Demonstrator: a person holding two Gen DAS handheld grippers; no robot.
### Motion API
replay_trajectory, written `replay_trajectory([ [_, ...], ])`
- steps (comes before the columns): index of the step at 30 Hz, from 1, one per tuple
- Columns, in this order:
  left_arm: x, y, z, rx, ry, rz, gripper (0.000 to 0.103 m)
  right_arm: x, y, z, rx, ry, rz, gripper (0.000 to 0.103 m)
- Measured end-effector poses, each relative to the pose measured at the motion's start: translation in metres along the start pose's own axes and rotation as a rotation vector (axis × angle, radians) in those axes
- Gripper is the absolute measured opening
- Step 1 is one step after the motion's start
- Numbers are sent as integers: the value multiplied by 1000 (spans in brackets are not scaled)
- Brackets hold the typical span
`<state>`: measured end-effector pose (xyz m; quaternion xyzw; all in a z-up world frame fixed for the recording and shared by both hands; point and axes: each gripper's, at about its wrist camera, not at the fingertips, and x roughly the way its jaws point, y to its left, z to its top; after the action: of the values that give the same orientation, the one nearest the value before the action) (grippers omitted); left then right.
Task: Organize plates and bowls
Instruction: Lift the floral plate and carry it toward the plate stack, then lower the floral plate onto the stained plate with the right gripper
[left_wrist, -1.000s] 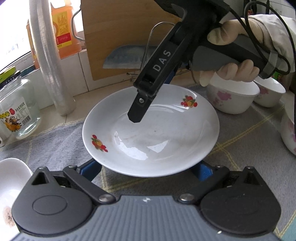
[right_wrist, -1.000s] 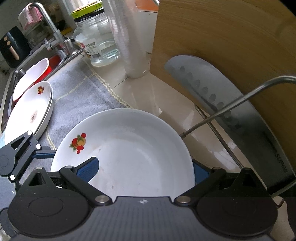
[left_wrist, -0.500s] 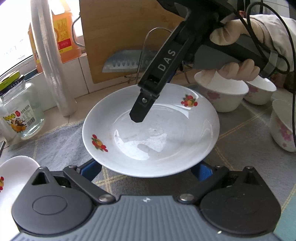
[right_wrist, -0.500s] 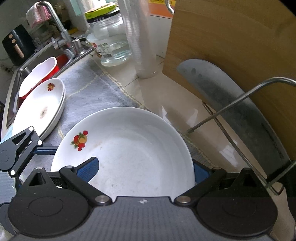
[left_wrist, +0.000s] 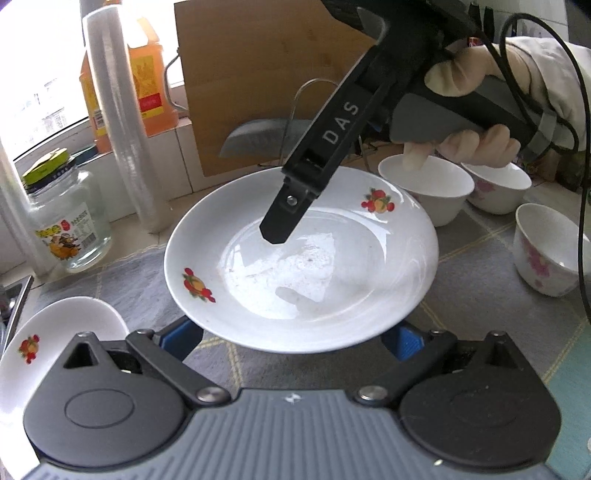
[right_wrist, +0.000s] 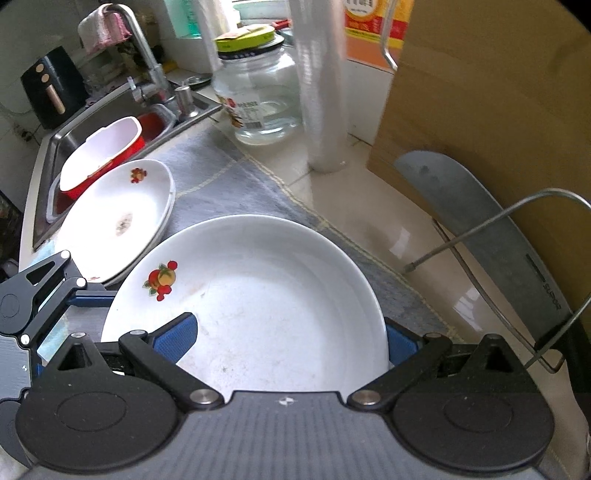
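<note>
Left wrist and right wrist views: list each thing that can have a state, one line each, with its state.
plate, held above the cloth, smeared
right tongs, shut on plate
left tongs, under plate rim, grip unclear
jar, lid on
plate stack, top plate soiled
bowls, upright, empty

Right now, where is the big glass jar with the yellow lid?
In the right wrist view the glass jar stands at the top middle, between the sink faucet and the plastic wrap roll.

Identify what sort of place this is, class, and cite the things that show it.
Most likely a home kitchen counter: a sink with a faucet, a cleaver against a wooden cutting board, and a cooking oil bottle.
</note>
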<state>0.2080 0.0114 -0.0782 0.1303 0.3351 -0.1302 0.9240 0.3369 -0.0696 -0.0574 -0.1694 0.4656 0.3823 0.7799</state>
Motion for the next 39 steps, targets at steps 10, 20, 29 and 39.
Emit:
replay_trajectory([
  [10,-30,11,-14,-10,1,14,101,-6,37,3,-26,-12,10,103],
  [20,-65,35,-31,-33,-2,53,101,0,82,20,-71,-28,26,103],
  [29,-88,66,-48,-68,5,99,101,20,118,46,-116,-31,59,103],
  [39,-96,98,-62,-90,21,110,101,49,141,69,-125,-13,73,103],
])
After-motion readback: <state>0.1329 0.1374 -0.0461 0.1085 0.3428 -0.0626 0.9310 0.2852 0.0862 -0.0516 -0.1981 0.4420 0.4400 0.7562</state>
